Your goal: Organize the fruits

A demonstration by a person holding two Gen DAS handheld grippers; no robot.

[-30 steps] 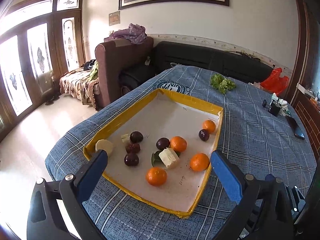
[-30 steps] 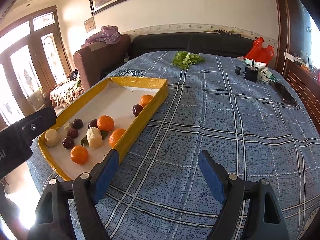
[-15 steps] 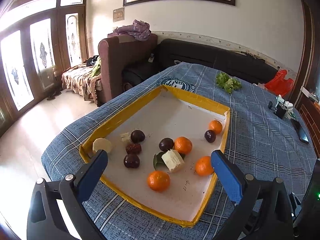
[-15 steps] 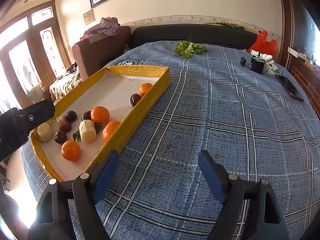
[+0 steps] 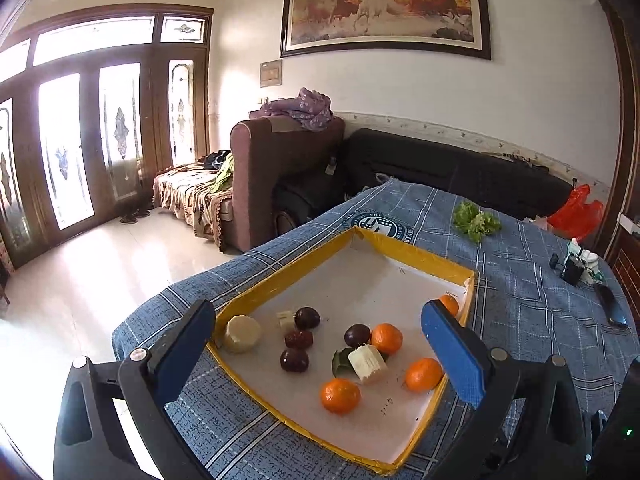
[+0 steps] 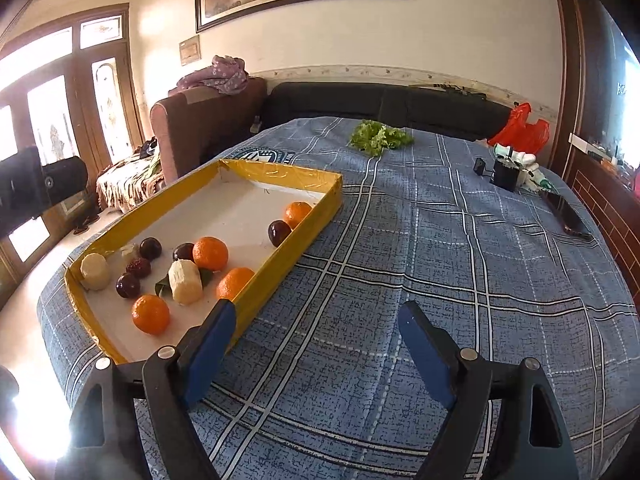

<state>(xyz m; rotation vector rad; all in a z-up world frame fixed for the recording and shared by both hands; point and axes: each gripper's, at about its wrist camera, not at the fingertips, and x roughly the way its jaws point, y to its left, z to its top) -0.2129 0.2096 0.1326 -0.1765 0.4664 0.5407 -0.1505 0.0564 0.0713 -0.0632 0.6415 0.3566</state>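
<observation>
A yellow-rimmed tray [image 5: 404, 249] with a white floor lies on the blue checked tablecloth; it also shows in the right wrist view [image 6: 280, 176]. In it lie several oranges [image 5: 340, 395] [image 6: 151, 314], several dark plums [image 5: 294, 360] [image 6: 128, 285] and pale cut fruit pieces [image 5: 367, 363] [image 6: 185, 282]. My left gripper [image 5: 316, 324] is open and empty, held above the tray's near end. My right gripper [image 6: 316, 312] is open and empty, over the cloth to the right of the tray.
A bunch of green lettuce [image 6: 380, 138] lies at the far side of the table. A small black device [image 6: 506, 174], a red plastic bag [image 6: 520, 128] and a dark remote [image 6: 568, 216] sit at the far right. Sofas stand beyond the table.
Both grippers have tilted upward and drawn back a little, so the tray sits lower in both views. Jaws stay open; no fruit has moved.
</observation>
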